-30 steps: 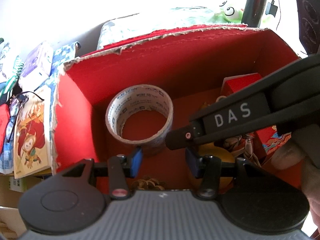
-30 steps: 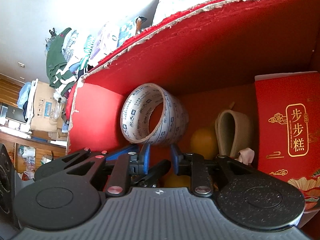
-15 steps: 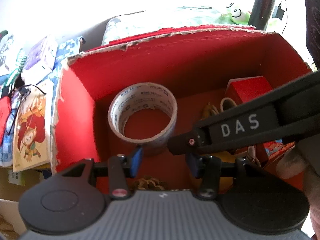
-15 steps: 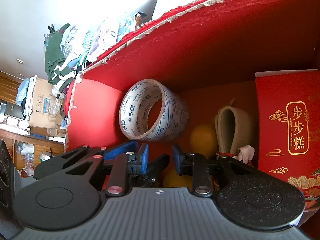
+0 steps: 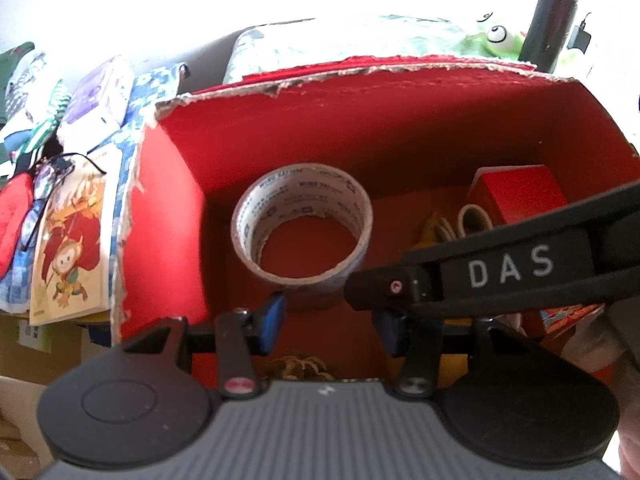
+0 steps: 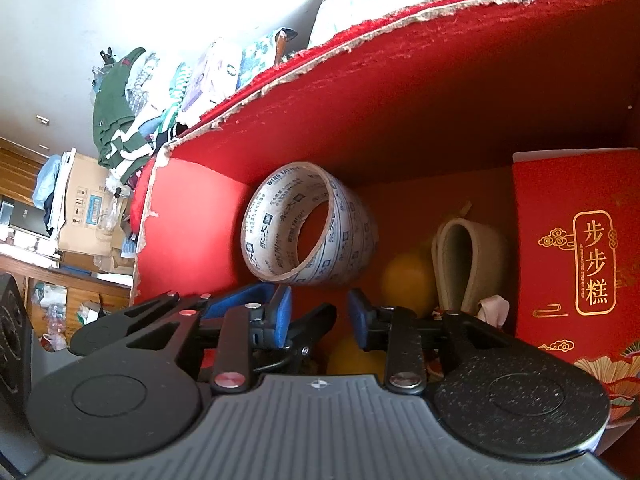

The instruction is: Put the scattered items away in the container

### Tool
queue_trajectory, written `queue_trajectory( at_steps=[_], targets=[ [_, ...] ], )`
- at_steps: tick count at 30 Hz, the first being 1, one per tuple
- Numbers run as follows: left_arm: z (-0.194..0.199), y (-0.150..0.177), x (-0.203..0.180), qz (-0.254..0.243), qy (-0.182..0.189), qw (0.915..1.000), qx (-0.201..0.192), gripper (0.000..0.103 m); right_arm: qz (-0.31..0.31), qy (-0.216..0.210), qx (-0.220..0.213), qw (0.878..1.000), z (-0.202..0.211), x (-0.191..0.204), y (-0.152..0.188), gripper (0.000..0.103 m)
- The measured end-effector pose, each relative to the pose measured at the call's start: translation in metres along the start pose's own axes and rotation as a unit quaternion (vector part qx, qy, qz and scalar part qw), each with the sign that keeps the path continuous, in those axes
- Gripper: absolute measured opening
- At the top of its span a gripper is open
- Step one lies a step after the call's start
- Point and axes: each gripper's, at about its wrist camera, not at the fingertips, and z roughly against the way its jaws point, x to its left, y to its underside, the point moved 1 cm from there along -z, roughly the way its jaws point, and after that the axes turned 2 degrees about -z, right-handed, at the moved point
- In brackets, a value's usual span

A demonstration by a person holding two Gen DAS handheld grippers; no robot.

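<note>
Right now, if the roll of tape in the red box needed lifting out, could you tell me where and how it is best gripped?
Grip the roll of tape across its wall, one finger inside the hollow core and one outside. Come from above, at its near rim: it stands tilted on the red box floor with its opening facing up and towards the grippers, and the walls block side approaches.

A cartoon booklet (image 5: 70,248) is lying left of the container; a frog toy (image 5: 496,38) and black flask (image 5: 554,16) are standing far right.

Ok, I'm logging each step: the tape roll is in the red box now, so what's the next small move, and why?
Probably lift the right gripper clear of the red box. Its jaws have just been opening, nothing sits between them, and the tape roll stands free beyond them.
</note>
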Motion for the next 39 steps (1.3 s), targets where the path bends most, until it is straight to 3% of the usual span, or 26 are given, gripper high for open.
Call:
queue_trajectory(
  at_steps=[4,8,11,16,20,25,28,30,34,37,39],
  targets=[
    [0.0,-0.001,0.003,0.014,0.008,0.9999,-0.002,0.053,0.006,-0.018,-0.013,1.0,0.004,-0.001,0.001,0.036],
    [-0.002,-0.002,0.011,0.04,0.046,0.9982,0.002,0.058,0.014,-0.016,-0.044,0.999,0.01,0.0,0.003,0.041],
    [0.001,-0.001,0.013,0.037,0.052,0.9979,0.004,0.059,-0.005,-0.019,-0.043,0.999,0.01,-0.004,0.002,0.043],
    [0.005,0.003,0.016,0.05,0.07,0.9962,-0.015,0.061,-0.016,-0.016,-0.078,0.997,0.026,-0.006,0.005,0.046],
    [0.004,0.002,0.012,0.051,0.057,0.9968,-0.022,0.062,-0.02,-0.001,-0.095,0.995,0.044,-0.012,0.009,0.047],
    [0.018,0.003,-0.002,0.013,0.015,0.9987,-0.048,0.071,-0.006,0.039,-0.132,0.99,0.075,-0.016,0.016,0.047],
    [0.038,0.002,-0.001,0.007,0.032,0.9966,-0.075,0.083,0.008,0.064,-0.148,0.987,0.093,-0.021,0.021,0.05],
    [0.052,0.004,-0.002,0.003,0.028,0.9946,-0.1,0.099,-0.001,0.055,-0.154,0.987,0.104,-0.028,0.025,0.05],
    [0.068,0.01,-0.002,-0.008,0.012,0.9922,-0.124,0.099,0.018,0.073,-0.177,0.981,0.117,-0.023,0.032,0.05],
    [0.076,0.015,0.0,0.016,0.017,0.9912,-0.13,0.099,0.041,0.102,-0.201,0.974,0.125,-0.014,0.039,0.05],
    [0.078,0.017,0.003,0.043,0.0,0.9899,-0.135,0.1,0.056,0.125,-0.205,0.969,0.128,-0.011,0.044,0.051]
  ],
)
